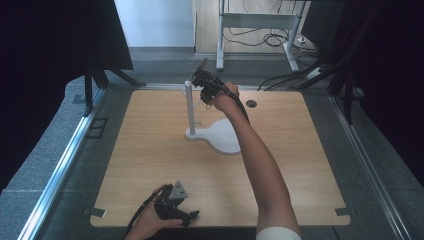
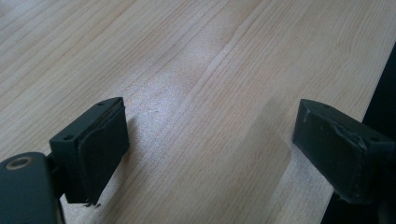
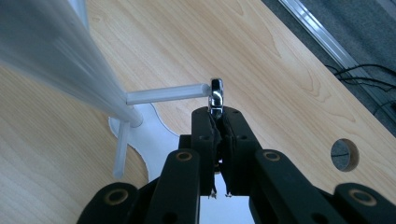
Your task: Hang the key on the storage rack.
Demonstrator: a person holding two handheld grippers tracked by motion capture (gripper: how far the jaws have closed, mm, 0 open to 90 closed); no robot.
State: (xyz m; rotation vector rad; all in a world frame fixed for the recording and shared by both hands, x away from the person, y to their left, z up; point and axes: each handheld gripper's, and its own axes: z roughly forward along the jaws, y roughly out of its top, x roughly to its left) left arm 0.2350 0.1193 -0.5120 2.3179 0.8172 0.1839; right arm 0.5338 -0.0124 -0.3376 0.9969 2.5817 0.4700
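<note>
You are working at a pale wooden table (image 1: 150,165), and the job of hanging a small metal ring looks close to its end but not finished. Near the middle of the table a white stand (image 1: 220,135) is sitting on its broad flat base, its upright post (image 1: 189,107) rising with thin pegs branching off it. Your right arm is reaching forward across the table, bringing the right gripper (image 1: 204,80) up beside the top of the post. Your left hand is resting at the near edge with the left gripper (image 1: 192,216) lying idle, its jaws spread wide over bare wood and holding nothing, as the left gripper view is showing. In the right gripper view the jaws are pressed together on the lower part of a shiny ring (image 3: 216,95), which is standing up out of the right gripper (image 3: 218,116). The ring is meeting the free tip of one horizontal peg (image 3: 166,93), right at its end; whether the peg is already passing through the ring's opening cannot be told. What is done, judging by this: the ring is picked up, carried and lined up. What is left: sliding it along the peg, then letting go and drawing the gripper clear.
</note>
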